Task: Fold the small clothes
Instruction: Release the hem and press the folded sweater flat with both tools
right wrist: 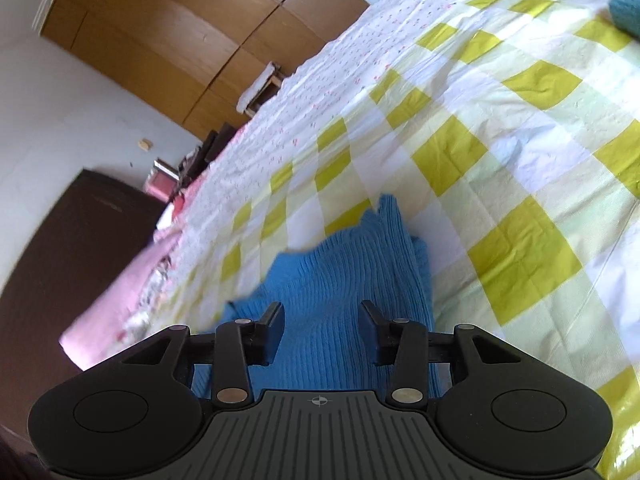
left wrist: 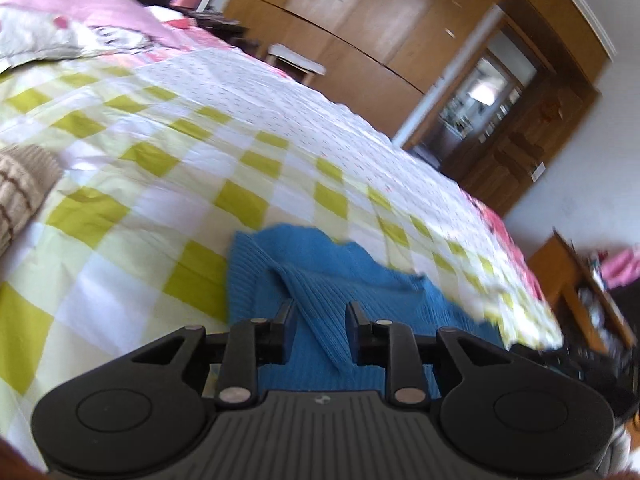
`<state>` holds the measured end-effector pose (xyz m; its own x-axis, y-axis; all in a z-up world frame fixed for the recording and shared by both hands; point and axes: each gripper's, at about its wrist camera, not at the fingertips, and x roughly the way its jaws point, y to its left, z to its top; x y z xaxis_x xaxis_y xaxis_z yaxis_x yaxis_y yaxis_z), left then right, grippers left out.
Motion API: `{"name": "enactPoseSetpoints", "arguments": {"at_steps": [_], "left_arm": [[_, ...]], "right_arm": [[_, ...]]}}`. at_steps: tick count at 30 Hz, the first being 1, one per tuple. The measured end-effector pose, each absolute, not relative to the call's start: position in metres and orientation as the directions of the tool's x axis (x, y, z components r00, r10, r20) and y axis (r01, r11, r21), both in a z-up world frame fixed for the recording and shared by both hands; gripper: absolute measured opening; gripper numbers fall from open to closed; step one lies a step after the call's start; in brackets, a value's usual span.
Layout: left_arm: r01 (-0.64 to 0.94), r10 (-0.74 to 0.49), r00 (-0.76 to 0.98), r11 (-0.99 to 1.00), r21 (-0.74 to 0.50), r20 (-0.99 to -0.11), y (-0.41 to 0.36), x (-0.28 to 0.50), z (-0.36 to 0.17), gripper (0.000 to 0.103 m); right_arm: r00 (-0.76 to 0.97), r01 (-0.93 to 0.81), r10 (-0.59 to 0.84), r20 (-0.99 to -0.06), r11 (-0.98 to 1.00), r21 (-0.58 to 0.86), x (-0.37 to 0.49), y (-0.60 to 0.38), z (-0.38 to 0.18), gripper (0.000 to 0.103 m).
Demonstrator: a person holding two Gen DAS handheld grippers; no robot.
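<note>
While both wrist views are tilted and smeared by motion, the main things read clearly enough. A blue ribbed knit garment [left wrist: 320, 280] lies on a bed covered by a quilt [left wrist: 160, 140] checked in white, pale green and lime, with a border strip of white cloth dotted in pink.

From the left wrist view, the left gripper [left wrist: 320, 308] hangs over the near part of the blue knit, its jaws parted. A raised fold of the fabric runs up between the two fingers, but the pads do not appear to press on it. The right gripper [right wrist: 322, 308] hovers over the same garment [right wrist: 344, 264] from the other side, jaws spread somewhat wider, with flat ribbed knit showing in the gap and nothing pinched.

At the left edge of the left wrist view a beige knit piece with dark stripes [left wrist: 20, 196] rests on the quilt, well apart from the blue one. A teal knit item [right wrist: 626, 12] peeks in at the upper right edge of the right wrist view. A pink pillow [left wrist: 80, 4] sits at the head of the bed, and wooden wardrobe doors [left wrist: 360, 20] stand beyond it.

No lettering or brand name can be read; each gripper body carries only a small crosshair mark [right wrist: 319, 401].
</note>
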<state>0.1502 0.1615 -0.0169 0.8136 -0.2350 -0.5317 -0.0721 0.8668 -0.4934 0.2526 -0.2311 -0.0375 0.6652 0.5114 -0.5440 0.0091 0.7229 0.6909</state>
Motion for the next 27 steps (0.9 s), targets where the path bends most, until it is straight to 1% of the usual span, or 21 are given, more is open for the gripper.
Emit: {"name": "enactPoseSetpoints", "arguments": {"at_steps": [4, 9, 12, 14, 17, 21, 24, 26, 27], "left_arm": [[0.023, -0.271, 0.797, 0.907, -0.421, -0.540, 0.131, 0.145, -0.017, 0.032], [0.072, -0.316, 0.778, 0.904, -0.422, -0.544, 0.115, 0.155, -0.021, 0.032], [0.082, -0.322, 0.766, 0.907, -0.412, -0.556, 0.112, 0.171, -0.022, 0.033], [0.056, -0.299, 0.767, 0.913, -0.405, -0.568, 0.116, 0.185, -0.024, 0.033], [-0.015, -0.263, 0.779, 0.900, -0.436, -0.569, 0.136, 0.207, -0.024, 0.033], [-0.165, -0.122, 0.816, 0.887, -0.430, -0.565, 0.169, 0.225, -0.018, 0.033], [-0.278, -0.044, 0.819, 0.841, -0.464, -0.572, 0.193, 0.219, -0.019, 0.033], [-0.253, -0.057, 0.837, 0.841, -0.477, -0.544, 0.196, 0.203, -0.017, 0.035], [-0.231, -0.065, 0.840, 0.855, -0.464, -0.539, 0.194, 0.195, -0.016, 0.036]], "right_arm": [[0.657, -0.020, 0.487, -0.575, 0.774, 0.633, 0.235, -0.218, -0.043, 0.041], [0.654, -0.057, 0.457, -0.602, 0.825, 0.563, 0.222, -0.212, -0.043, 0.039], [0.652, -0.058, 0.459, -0.604, 0.824, 0.564, 0.223, -0.213, -0.043, 0.039], [0.648, -0.049, 0.462, -0.606, 0.819, 0.572, 0.225, -0.214, -0.045, 0.039], [0.646, -0.053, 0.462, -0.607, 0.821, 0.569, 0.225, -0.213, -0.045, 0.039], [0.644, -0.055, 0.464, -0.609, 0.821, 0.568, 0.225, -0.214, -0.045, 0.039], [0.646, -0.048, 0.463, -0.607, 0.818, 0.573, 0.225, -0.214, -0.042, 0.039], [0.650, -0.058, 0.462, -0.603, 0.822, 0.567, 0.224, -0.213, -0.039, 0.040], [0.651, -0.066, 0.459, -0.605, 0.828, 0.557, 0.224, -0.211, -0.037, 0.040]]}}
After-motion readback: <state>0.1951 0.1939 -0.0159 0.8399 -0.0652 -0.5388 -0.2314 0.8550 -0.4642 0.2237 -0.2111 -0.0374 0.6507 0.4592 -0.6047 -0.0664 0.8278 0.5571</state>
